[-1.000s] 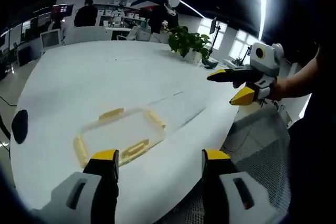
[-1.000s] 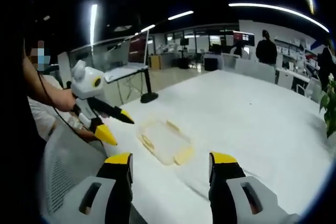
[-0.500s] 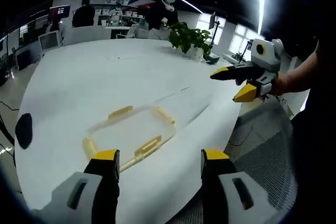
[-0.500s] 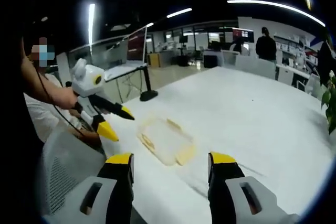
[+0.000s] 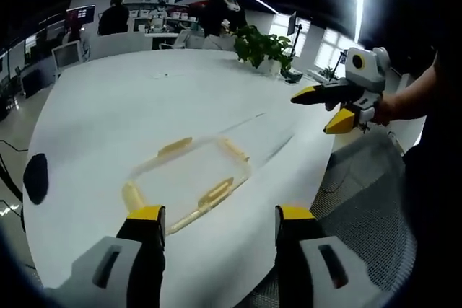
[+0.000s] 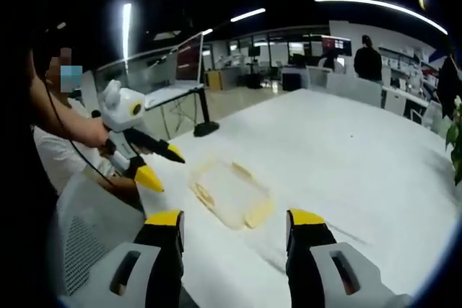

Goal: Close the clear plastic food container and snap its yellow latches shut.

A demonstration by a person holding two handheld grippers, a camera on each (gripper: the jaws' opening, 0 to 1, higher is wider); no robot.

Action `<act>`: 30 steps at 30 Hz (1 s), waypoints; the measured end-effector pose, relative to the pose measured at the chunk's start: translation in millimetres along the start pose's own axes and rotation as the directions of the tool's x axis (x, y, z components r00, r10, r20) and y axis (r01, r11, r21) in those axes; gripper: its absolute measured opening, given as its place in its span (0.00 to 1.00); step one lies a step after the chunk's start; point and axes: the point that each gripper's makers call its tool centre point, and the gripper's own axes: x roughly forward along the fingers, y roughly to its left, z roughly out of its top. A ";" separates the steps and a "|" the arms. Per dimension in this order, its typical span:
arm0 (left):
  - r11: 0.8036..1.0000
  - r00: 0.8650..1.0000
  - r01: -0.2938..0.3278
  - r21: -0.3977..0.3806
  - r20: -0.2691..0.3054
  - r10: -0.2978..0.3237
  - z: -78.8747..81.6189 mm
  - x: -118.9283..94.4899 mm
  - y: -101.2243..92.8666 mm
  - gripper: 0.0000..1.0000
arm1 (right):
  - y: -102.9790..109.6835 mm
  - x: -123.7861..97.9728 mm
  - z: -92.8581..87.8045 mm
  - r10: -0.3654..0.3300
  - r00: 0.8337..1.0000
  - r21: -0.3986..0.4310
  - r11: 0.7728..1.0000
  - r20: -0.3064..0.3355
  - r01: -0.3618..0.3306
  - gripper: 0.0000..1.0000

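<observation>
A clear plastic food container (image 5: 189, 178) with yellow latches lies flat on the white table (image 5: 130, 106), near its front edge. Its latches stick outward from the rim. My left gripper (image 5: 220, 216) hovers just in front of it, open and holding nothing. My right gripper (image 5: 314, 112) hangs off the table's right side, jaws apart. In the right gripper view the container (image 6: 229, 194) lies just beyond my open right gripper (image 6: 236, 219). The left gripper (image 6: 166, 171) is at the container's left, open, held by a person's hand.
A potted plant (image 5: 261, 50) stands at the table's far side. A black round object (image 5: 35, 177) sits by the left edge. A mesh chair (image 5: 361, 200) stands beside the table. A monitor on a stand (image 6: 191, 70) and several people are in the background.
The left view has drifted a little, so the container sits slightly higher and more central. Both grippers stay open, and the container has not moved on the table.
</observation>
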 end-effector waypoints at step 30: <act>0.999 0.999 -0.003 0.044 -0.042 0.005 -8.0 -2.7 33.1 0.60 | 4.5 24.2 -1.0 0.038 0.998 -0.060 0.997 -0.056 -0.041 0.58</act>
